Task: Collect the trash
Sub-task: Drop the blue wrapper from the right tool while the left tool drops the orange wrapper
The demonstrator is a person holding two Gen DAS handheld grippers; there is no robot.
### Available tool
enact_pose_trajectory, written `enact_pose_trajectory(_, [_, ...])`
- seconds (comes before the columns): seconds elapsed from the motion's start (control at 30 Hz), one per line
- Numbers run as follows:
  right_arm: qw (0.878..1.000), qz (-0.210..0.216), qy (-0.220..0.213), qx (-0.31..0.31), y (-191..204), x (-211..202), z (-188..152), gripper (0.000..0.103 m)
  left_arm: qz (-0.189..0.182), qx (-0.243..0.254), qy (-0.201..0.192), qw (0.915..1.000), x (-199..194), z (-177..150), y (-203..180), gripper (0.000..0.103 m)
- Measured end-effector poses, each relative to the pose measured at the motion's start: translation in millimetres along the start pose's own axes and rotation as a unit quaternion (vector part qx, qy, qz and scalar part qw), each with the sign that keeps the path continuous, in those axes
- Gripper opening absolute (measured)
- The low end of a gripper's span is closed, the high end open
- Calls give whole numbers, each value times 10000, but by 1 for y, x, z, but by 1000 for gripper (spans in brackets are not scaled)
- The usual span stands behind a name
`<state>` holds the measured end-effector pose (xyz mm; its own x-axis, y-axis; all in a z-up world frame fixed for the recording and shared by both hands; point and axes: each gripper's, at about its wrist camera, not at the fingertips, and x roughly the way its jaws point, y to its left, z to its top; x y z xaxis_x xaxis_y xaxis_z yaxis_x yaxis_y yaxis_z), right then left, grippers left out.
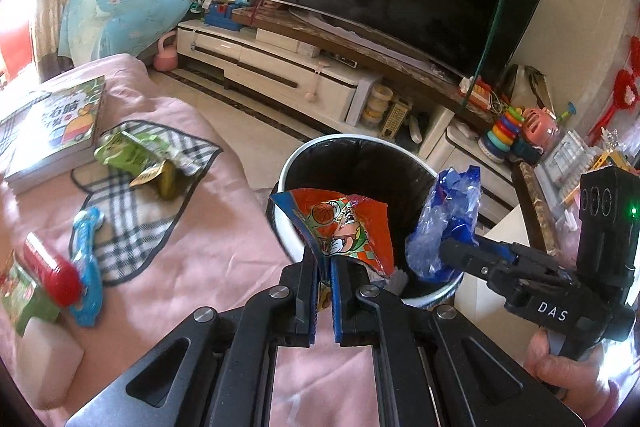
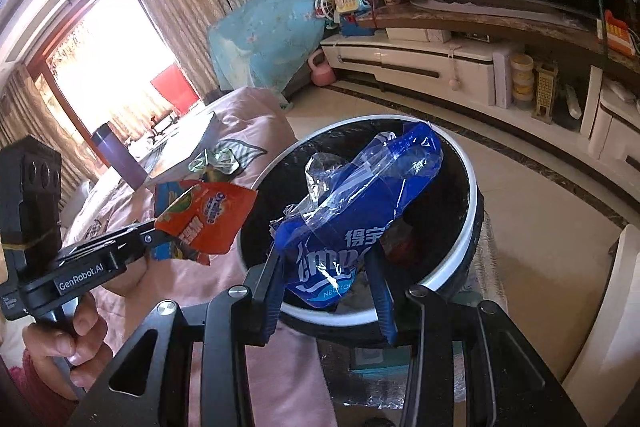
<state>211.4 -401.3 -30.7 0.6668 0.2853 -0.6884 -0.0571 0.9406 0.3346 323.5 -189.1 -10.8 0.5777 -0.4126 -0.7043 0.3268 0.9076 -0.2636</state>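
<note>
My left gripper [image 1: 325, 259] is shut on an orange snack wrapper [image 1: 340, 227] and holds it at the near rim of the white bin with a black liner [image 1: 320, 147]. It also shows in the right wrist view [image 2: 150, 237] with the wrapper [image 2: 208, 219]. My right gripper [image 2: 326, 259] has its jaws apart with a blue plastic tissue bag [image 2: 360, 203] between them, over the bin [image 2: 472, 227]; whether the pads still press on it I cannot tell. In the left wrist view the right gripper [image 1: 448, 249] has the blue bag [image 1: 444, 223] at its tip. Green wrappers [image 1: 132, 155] lie on a checked cloth.
A pink-covered table [image 1: 208, 239] holds a book [image 1: 56, 131], the checked cloth [image 1: 132, 223], a blue toy [image 1: 86, 247], a red cylinder [image 1: 50, 267] and a white block [image 1: 44, 359]. A TV cabinet [image 1: 280, 67] and toys [image 1: 516, 131] stand beyond the bin.
</note>
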Motion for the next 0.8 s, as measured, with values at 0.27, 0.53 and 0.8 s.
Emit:
enact_pose_trajectory(0.27, [9999,-102,101,-87,-9,6,8,40,-17,34,79,10000,21,10,-6,3])
enact_pose_trajectory(0.53, [9988,-312,327,-207,-14,16,15,48,-41,38,224,9997,42,18,-14,26])
enact_pose_trajectory(0.8, [9986,-360,316,-234,-17,10,13,70,18,-36,137,9999,33,13,-11,47])
